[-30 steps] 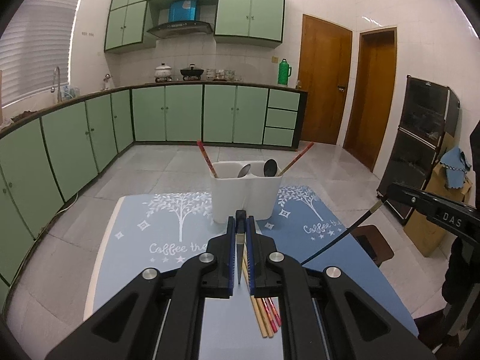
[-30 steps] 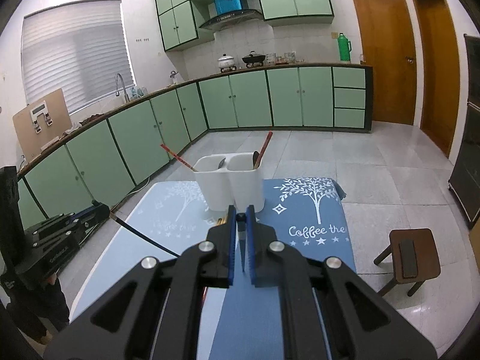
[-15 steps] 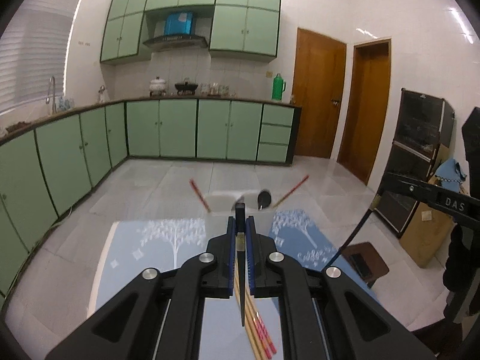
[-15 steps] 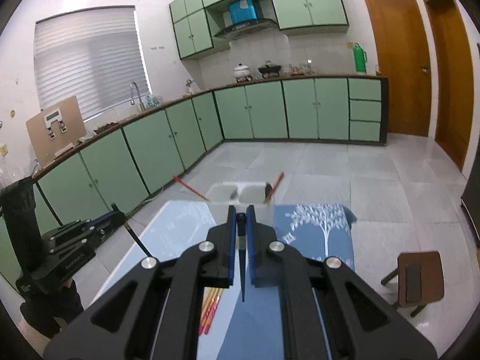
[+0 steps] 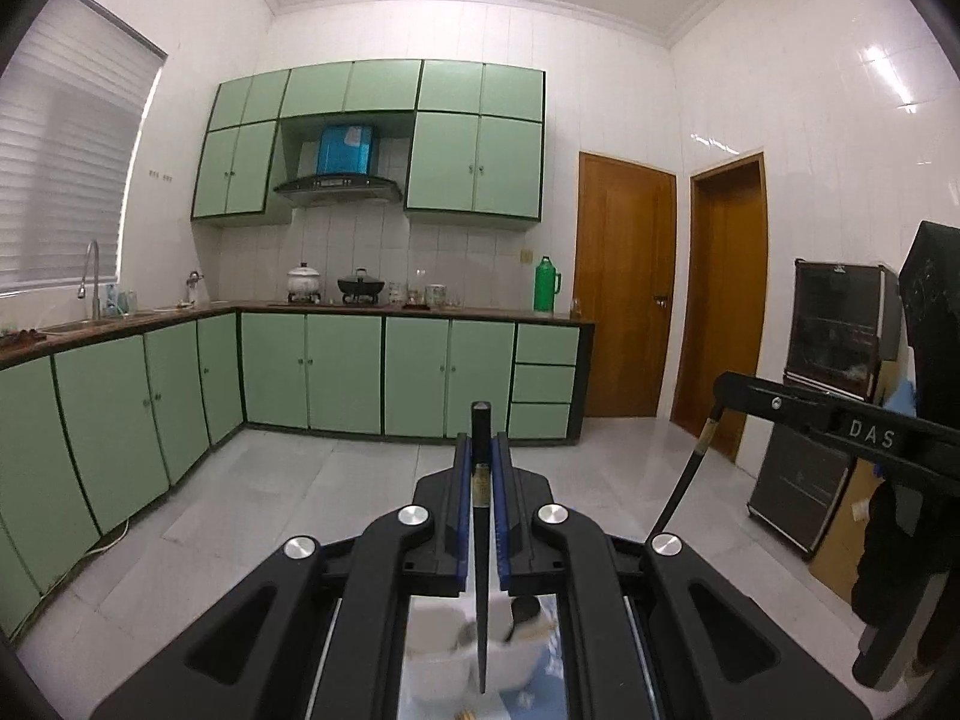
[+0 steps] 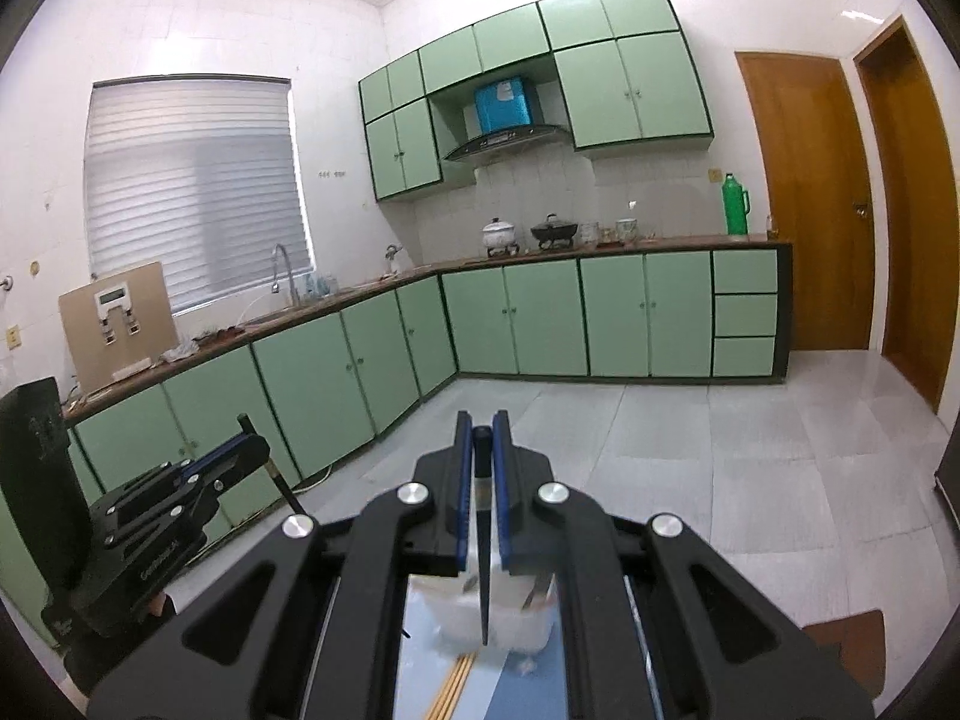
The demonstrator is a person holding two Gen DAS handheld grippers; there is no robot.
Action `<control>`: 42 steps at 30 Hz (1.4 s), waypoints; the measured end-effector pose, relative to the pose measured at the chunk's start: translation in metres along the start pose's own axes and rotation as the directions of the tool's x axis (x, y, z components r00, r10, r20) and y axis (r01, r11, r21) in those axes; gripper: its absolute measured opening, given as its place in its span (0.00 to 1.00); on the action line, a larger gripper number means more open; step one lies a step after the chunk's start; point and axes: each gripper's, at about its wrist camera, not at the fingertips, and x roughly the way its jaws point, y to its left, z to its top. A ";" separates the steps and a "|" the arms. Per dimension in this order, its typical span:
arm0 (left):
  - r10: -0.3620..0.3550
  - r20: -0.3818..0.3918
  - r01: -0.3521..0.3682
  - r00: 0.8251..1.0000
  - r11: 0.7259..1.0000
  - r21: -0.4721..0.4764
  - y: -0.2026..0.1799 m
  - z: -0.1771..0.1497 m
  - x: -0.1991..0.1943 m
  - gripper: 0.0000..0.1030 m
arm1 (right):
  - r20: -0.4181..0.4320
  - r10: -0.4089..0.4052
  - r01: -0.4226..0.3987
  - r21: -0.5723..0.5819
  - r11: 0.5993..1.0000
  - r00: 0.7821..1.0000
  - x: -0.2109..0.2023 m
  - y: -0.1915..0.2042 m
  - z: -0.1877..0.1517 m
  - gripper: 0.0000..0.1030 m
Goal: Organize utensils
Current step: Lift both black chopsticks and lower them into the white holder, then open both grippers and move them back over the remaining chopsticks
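my left gripper (image 5: 480, 450) is clenched on a thin black chopstick (image 5: 480, 570), gripped near its thick end, with the tapered tip hanging down over the white utensil holder (image 5: 444, 642) far below. the stick is slim and smooth between the blue pads (image 5: 462, 516); i judge it could pivot or slide if i tilt or jolt, and then the tip would swing off line and miss the compartment.

to the right, my right gripper (image 6: 482, 450) is clamped on a second black chopstick (image 6: 483, 570), its point also hanging above the holder (image 6: 480, 624). loose chopsticks (image 6: 456, 678) lie on the blue mat (image 6: 528, 696) just near of the holder.

both sticks aim at the same small, crowded holder, so lowering them together risks their tips clashing, catching the spoon (image 5: 525, 609) already inside, or tipping the holder over.
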 end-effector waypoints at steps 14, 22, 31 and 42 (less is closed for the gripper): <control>0.042 -0.121 -0.045 0.992 0.999 -0.019 0.028 -0.062 0.115 0.07 | -0.094 -0.022 0.022 0.005 1.000 0.995 0.118 -0.037 -0.041 0.06; 0.037 -0.218 -0.041 0.975 0.999 -0.014 0.036 -0.095 0.121 0.08 | -0.179 -0.006 0.009 0.015 1.000 0.984 0.136 -0.032 -0.082 0.09; 0.035 -0.183 -0.043 0.982 0.998 -0.035 0.040 -0.087 0.071 0.41 | -0.125 -0.031 0.038 0.058 0.998 0.992 0.088 -0.035 -0.082 0.42; 0.058 -0.262 -0.074 0.963 0.996 -0.051 0.030 -0.143 -0.025 0.74 | -0.053 -0.149 0.152 0.067 0.986 0.988 -0.023 -0.028 -0.143 0.91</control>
